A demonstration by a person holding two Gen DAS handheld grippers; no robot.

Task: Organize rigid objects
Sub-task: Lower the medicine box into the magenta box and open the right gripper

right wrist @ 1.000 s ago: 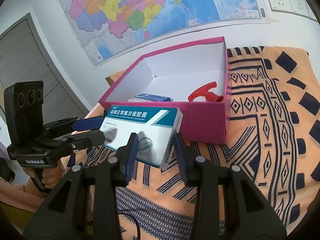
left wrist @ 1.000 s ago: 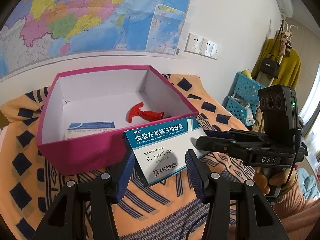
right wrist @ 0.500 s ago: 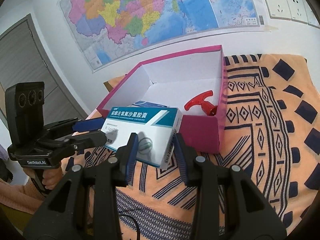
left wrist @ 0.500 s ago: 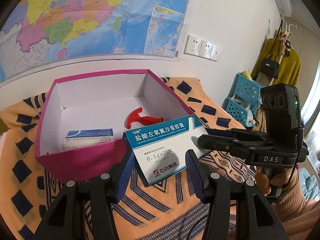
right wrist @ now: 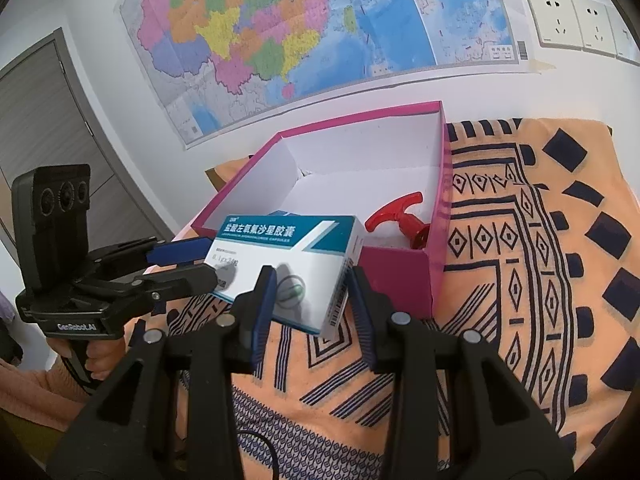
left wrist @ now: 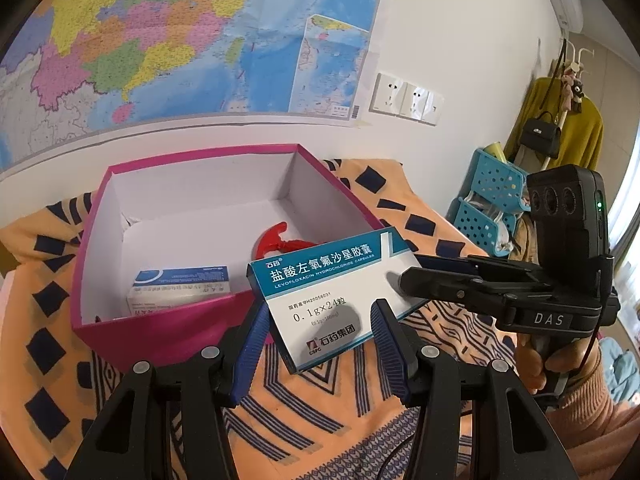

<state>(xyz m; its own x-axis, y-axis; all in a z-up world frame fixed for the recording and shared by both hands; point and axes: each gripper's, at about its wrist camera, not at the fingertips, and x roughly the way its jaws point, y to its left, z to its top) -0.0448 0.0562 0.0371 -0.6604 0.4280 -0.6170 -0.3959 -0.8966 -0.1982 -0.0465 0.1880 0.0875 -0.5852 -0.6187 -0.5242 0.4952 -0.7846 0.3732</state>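
- Here, both claws, left [left wrist: 318, 330] and right [right wrist: 310, 294], pinch one medicine carton [left wrist: 334, 294] just above the pink box [left wrist: 160, 326] front wall.
- Probably best: lift it past the wall, lower it flat beside the red handle [right wrist: 400, 220].

The teal-and-white cardboard medicine carton [left wrist: 328, 292] at the centre of the left wrist frame reads "盐酸左氧氟沙星胶囊", "LEVOFLOXACIN HYDROCHLORIDE CAPSULES", "0.1g×24粒", with "CSPC 石药集团" at its lower corner. The black plastic right gripper [left wrist: 404, 280], at the right of that frame, bears "DAS" in white. In the right wrist frame, the black plastic left gripper [right wrist: 200, 260] at lower left bears "GenRobot.AI".
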